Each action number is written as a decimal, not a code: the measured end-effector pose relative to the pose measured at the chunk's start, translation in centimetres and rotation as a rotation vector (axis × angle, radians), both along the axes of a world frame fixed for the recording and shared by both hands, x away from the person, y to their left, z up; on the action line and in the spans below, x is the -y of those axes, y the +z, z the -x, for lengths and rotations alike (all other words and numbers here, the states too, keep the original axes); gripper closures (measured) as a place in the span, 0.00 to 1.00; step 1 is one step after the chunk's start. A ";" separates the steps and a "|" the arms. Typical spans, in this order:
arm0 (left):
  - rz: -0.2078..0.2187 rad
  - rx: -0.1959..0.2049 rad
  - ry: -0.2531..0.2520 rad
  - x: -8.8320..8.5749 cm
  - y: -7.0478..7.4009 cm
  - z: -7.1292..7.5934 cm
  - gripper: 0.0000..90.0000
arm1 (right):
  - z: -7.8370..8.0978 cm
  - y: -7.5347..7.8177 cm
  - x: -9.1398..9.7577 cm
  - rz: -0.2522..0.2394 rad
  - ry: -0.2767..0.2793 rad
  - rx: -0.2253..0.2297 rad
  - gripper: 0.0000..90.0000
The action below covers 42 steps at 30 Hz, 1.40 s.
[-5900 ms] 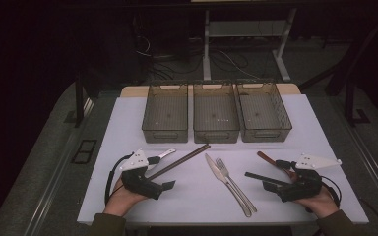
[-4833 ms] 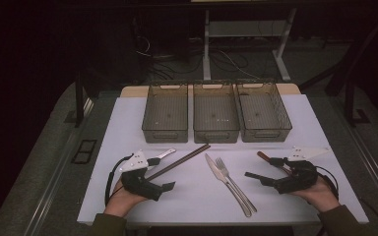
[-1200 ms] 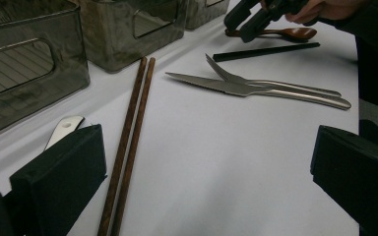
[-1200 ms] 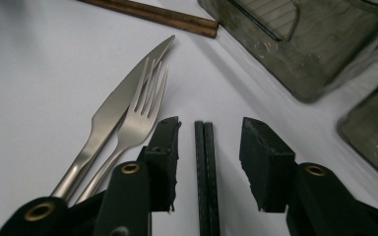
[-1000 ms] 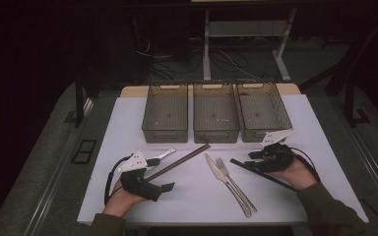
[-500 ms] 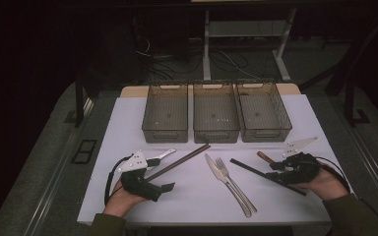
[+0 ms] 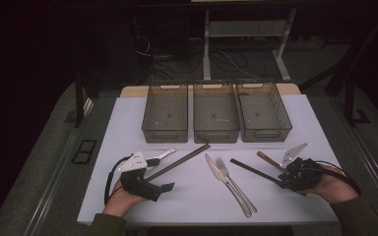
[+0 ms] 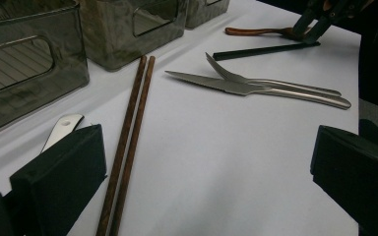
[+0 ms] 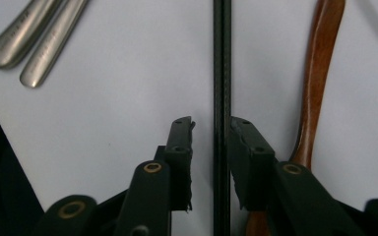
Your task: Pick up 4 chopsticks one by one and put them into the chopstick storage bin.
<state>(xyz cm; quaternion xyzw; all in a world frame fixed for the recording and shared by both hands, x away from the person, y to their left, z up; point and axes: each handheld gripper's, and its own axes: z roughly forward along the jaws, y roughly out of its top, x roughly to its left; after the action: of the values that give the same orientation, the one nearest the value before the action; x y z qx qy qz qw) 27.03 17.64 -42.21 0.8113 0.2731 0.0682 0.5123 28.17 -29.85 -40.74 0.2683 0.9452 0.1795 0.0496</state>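
Observation:
A pair of black chopsticks (image 7: 251,169) lies flat on the white table (image 7: 128,123), right of centre. My right gripper (image 7: 281,178) is at its near end. In the right gripper view the black chopsticks (image 9: 222,73) run between the jaws of the right gripper (image 9: 211,129). The jaws have just been closing; one pad is at the sticks and a gap remains at the other. A brown wooden spoon handle (image 9: 320,73) lies beside them. My left gripper (image 7: 161,173) rests wide open over a pair of brown chopsticks (image 8: 133,123). The left gripper (image 8: 206,142) holds nothing.
A steel knife (image 7: 221,172) and fork (image 7: 236,184) lie crossed at the centre. A white spoon (image 7: 161,155) sits by the left gripper. Three empty mesh bins (image 7: 215,129) stand side by side at the back. The table's front edge is close to both hands.
The right gripper has moved right and toward the near edge, along the black chopsticks to their near end. Its jaws have narrowed. The left gripper has stayed put.

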 end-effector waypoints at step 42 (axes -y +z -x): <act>-0.006 -0.003 -0.008 0.2 -0.1 0.0 0.00 | -1.1 -1.3 -1.3 0.166 0.061 -0.075 0.94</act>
<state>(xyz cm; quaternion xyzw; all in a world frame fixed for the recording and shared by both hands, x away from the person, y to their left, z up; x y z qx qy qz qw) 26.99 17.40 -42.32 0.8140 0.2705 0.0657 0.5097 29.28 -28.58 -42.02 0.2408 0.9657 0.0920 0.0305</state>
